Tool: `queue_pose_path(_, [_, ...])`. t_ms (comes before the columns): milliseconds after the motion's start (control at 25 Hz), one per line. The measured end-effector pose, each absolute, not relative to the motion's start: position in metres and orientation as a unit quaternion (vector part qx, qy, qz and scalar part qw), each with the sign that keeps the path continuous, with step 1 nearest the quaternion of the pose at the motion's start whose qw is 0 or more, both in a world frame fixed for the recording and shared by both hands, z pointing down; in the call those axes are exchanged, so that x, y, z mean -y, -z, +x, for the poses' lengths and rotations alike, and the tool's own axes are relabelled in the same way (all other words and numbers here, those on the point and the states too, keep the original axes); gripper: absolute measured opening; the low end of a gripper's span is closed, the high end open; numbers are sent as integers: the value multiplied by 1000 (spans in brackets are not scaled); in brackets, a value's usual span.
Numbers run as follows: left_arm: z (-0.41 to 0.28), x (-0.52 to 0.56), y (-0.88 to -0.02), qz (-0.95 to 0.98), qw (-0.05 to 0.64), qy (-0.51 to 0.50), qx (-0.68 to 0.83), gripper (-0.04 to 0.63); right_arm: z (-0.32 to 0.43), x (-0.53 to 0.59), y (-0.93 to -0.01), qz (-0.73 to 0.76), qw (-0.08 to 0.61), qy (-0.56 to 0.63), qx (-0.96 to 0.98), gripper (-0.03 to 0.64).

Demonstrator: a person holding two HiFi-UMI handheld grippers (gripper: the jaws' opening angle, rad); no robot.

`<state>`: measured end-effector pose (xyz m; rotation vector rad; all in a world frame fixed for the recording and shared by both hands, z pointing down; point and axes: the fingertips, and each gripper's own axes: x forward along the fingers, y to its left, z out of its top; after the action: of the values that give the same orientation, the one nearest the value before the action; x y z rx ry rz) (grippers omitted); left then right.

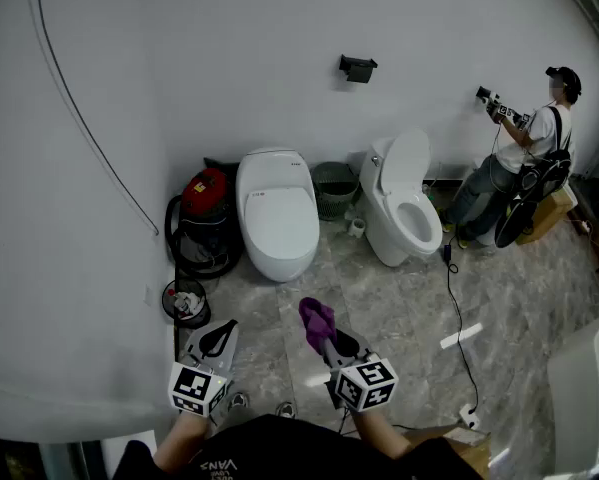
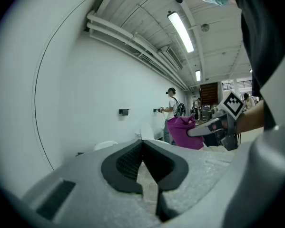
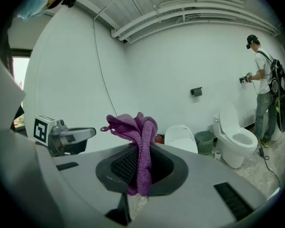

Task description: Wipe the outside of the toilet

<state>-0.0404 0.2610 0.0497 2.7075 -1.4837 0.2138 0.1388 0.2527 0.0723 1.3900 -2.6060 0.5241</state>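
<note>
Head cam: high, behind left gripper [image 1: 219, 333] and right gripper [image 1: 329, 340], faces fwd and steeply down at floor [image 1: 409, 308] and white wall [image 1: 229, 58]. Left gripper cam: low, close on own jaws, tilted up twd wall and ceiling [image 2: 147, 13]. Right gripper cam: low, approx. level, faces wall. Shared by all 3: purple cloth [image 1: 317, 318], black wall box [image 1: 357, 68], person at wall [image 1: 529, 153]. Open toilet [image 1: 404, 213] clear in head + right gripper cams.

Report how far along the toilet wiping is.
Done: the purple cloth is clamped in the right hand-held gripper. In hand: nothing more. The left hand-held gripper is shut and empty, and both are held well short of the toilets. Left: all the wiping. Neither the closed-lid white toilet nor the open-lid white toilet is touched.
</note>
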Motion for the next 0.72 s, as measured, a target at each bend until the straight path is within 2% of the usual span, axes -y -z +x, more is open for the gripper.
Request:
queue_pose_path(240, [-28, -260, -54, 881, 18, -74, 468, 8, 145, -249, -74, 461, 57, -177, 868, 40])
queue_pose_path(720, [-65, -198, -53, 903, 26, -65, 424, 8, 106, -201, -71, 503, 41, -192, 842, 40])
